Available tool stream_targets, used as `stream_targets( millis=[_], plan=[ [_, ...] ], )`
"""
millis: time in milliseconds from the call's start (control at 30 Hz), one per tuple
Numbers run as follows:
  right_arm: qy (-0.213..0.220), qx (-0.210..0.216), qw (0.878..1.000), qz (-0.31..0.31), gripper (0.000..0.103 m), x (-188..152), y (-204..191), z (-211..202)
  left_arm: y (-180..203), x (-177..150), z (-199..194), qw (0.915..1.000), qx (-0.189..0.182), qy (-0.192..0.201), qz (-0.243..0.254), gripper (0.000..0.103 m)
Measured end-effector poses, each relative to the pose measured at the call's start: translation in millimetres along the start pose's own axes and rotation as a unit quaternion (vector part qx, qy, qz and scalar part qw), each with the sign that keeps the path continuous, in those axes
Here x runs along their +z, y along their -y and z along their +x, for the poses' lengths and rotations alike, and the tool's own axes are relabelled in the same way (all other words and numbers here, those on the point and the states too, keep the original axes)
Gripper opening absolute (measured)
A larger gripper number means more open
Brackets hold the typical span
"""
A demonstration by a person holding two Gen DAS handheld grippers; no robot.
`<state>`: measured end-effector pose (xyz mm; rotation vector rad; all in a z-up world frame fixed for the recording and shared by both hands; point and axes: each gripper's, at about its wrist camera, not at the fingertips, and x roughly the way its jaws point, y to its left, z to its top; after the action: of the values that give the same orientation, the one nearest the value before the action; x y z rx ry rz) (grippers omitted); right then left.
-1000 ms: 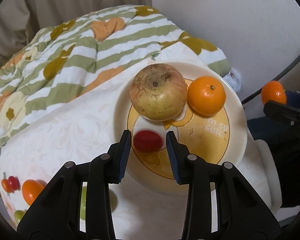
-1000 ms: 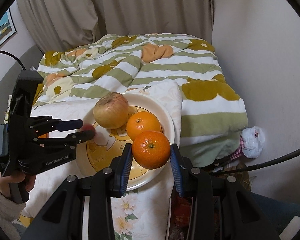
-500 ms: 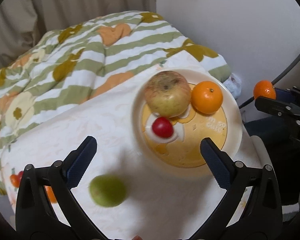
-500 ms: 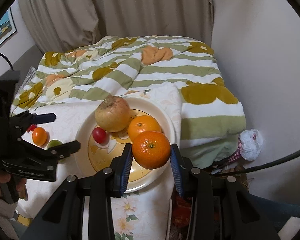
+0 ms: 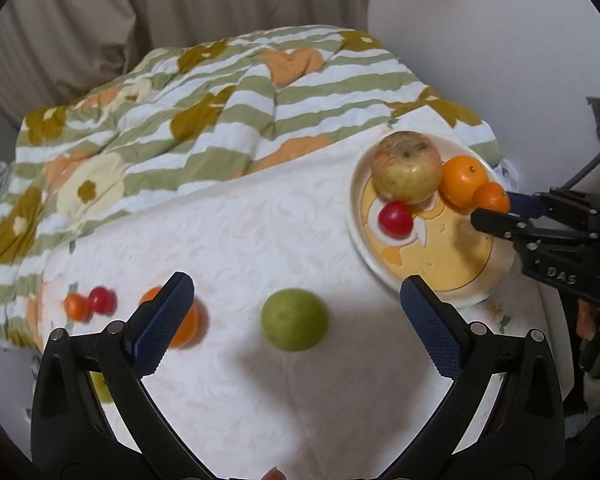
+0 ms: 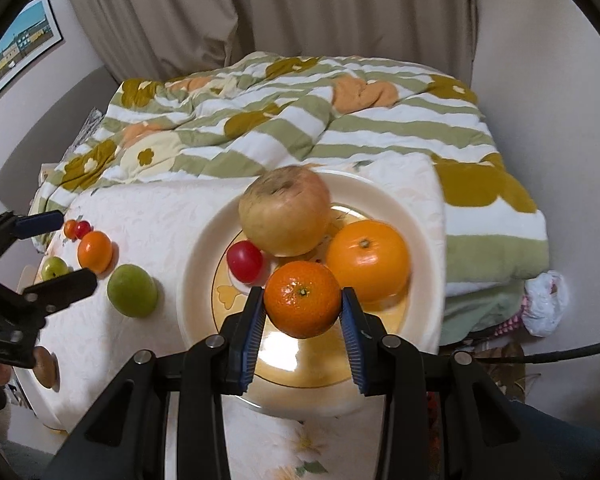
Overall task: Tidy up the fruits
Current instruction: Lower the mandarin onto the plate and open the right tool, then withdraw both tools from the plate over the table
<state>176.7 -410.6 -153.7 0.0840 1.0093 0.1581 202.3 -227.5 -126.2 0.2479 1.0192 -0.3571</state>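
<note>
Mandarin clamped between the pads of the right tool, held just above the plate, w/ its front half bare. On the plate: apple at the back, orange to its right, red cherry tomato to its left. Left tool spread wide, gripping nothing, over the white desk cloth. Green fruit, prob. a lime, lies on the cloth between its fingers; another orange sits partly behind the left finger. Small orange and red fruits lie further left.
</note>
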Motion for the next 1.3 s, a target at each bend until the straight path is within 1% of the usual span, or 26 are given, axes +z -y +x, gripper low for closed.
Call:
stream_targets(
  millis=[233,300,367,400,433,467,533,667,833,1000,1100,1200,1300],
  plan=[
    [0.001,-0.016,1.0,-0.012,0.035,-7.7,-6.1,14.2,-6.5,-14.3,1.3,0.9998,0.017,-0.01,-0.008,0.103],
    [0.003,-0.021,1.0,-0.015,0.035,-9.7,-6.9,14.7,-5.2,-17.7,2.5,0.9996,0.027,-0.012,-0.004,0.103],
    [0.014,-0.026,0.999,-0.019,0.055,-11.2,-7.6,11.3,-3.4,-20.4,2.4,0.9995,0.03,-0.012,0.0,0.103],
    [0.018,-0.027,0.999,-0.019,0.059,-11.5,-7.5,9.5,-3.0,-21.1,2.1,0.9995,0.03,-0.012,0.0,0.103],
    [0.025,-0.027,0.999,-0.018,0.07,-11.7,-6.9,6.5,-2.2,-22.1,1.1,0.9996,0.027,-0.011,-0.001,0.103],
    [0.031,-0.026,0.999,-0.018,0.087,-12.3,-6.3,3.5,-1.7,-22.9,-0.3,0.9997,0.024,-0.01,-0.002,0.103],
    [0.036,-0.025,0.999,-0.017,0.103,-12.8,-5.6,-0.2,-0.4,-24.8,-3.7,0.9997,0.021,-0.007,-0.005,0.103],
    [0.045,-0.029,0.998,-0.012,0.102,-13.1,-1.1,-13.2,4.7,-24.9,-12.8,0.9998,0.017,0.0,-0.008,0.103],
    [0.06,-0.032,0.998,-0.007,0.102,-10.6,5.6,-41.1,10.5,-24.7,-34.9,0.9996,0.012,0.023,-0.013,0.103],
    [0.078,-0.056,0.995,-0.018,0.103,-8.8,2.7,-72.1,12.5,-28.8,-60.3,0.9985,0.017,0.047,-0.022,0.103],
    [0.084,-0.064,0.994,-0.026,0.103,-5.0,-2.0,-91.4,10.7,-34.3,-81.5,0.9971,0.027,0.064,-0.032,0.103],
    [0.093,-0.051,0.994,-0.039,0.103,-1.0,-9.0,-110.0,1.8,-42.8,-100.3,0.9952,0.044,0.071,-0.05,0.103],
    [0.099,-0.044,0.993,-0.055,0.103,2.6,-18.9,-120.2,-14.6,-54.9,-118.7,0.9917,0.062,0.081,-0.078,0.103]
  ],
)
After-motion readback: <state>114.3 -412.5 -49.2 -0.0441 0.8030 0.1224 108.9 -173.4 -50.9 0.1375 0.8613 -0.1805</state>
